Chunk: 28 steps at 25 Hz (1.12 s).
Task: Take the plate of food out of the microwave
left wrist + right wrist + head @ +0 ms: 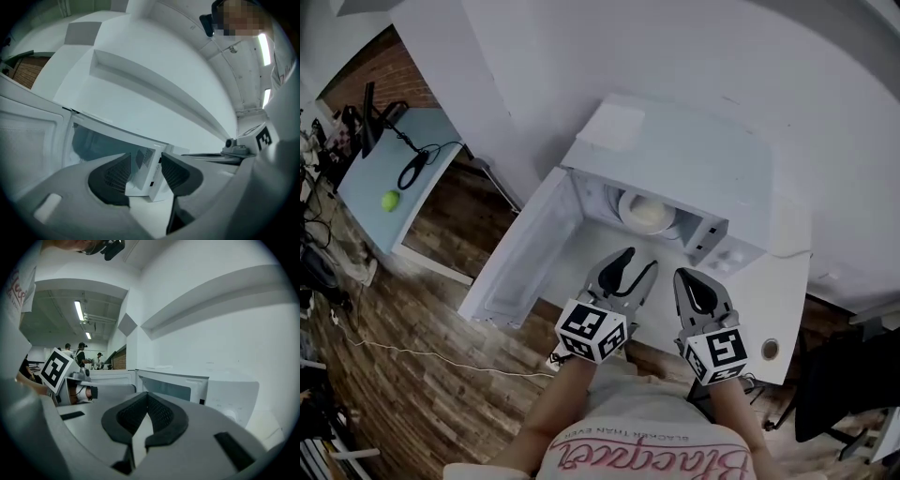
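A white microwave (675,150) stands on a white table (778,291) with its door (525,262) swung open to the left. Inside the cavity sits a pale plate of food (649,214). My left gripper (641,260) is open, hovering just in front of the opening with nothing between its pads. In the left gripper view the left gripper (145,164) faces the cavity and the microwave's front panel (151,176). My right gripper (689,275) is shut and empty, beside the left one, in front of the control panel. In the right gripper view the right gripper (146,401) has its pads meeting.
A light blue desk (412,178) with a green ball (390,200) and black cables stands at far left over a wooden floor. A dark chair (844,394) is at right. The table has a cable hole (770,349). People stand far off (80,355).
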Available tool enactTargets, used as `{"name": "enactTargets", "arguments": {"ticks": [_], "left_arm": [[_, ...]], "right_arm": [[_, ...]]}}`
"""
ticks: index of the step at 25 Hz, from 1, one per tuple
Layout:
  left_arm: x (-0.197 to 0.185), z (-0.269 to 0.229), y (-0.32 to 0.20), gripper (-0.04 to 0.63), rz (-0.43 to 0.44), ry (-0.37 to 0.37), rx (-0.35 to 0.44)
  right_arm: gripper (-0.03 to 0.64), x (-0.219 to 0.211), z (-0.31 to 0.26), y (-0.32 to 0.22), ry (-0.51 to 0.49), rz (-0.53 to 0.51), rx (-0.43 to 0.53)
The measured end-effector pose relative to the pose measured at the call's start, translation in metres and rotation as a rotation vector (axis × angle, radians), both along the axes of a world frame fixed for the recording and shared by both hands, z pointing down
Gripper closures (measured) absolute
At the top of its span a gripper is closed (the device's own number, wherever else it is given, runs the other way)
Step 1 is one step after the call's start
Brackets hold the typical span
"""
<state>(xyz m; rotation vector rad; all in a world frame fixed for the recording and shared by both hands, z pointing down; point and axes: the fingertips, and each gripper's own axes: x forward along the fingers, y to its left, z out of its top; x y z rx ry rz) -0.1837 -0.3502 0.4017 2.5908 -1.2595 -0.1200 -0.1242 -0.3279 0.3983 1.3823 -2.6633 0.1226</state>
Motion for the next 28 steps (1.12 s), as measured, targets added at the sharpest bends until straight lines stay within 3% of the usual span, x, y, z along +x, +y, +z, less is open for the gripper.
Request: {"name": "enactTargets", "arguments": {"ticks": [11, 22, 28], "left_arm": [[-0.016, 0.001, -0.004, 0.402, 0.068, 0.122, 0.028], [-0.035, 0.034, -0.032, 0.402, 0.011, 0.190, -0.130], [-0.038, 0.053, -0.043, 0.402, 0.008, 0.278, -0.205]], "right_arm": [[0.606, -0.014, 0.011, -0.006, 0.003, 0.061, -0.021], [0.606, -0.019, 0.022, -0.016, -0.020, 0.062, -0.045], [0.606, -0.024, 0.027, -0.027, -0.033, 0.042, -0.040]]}}
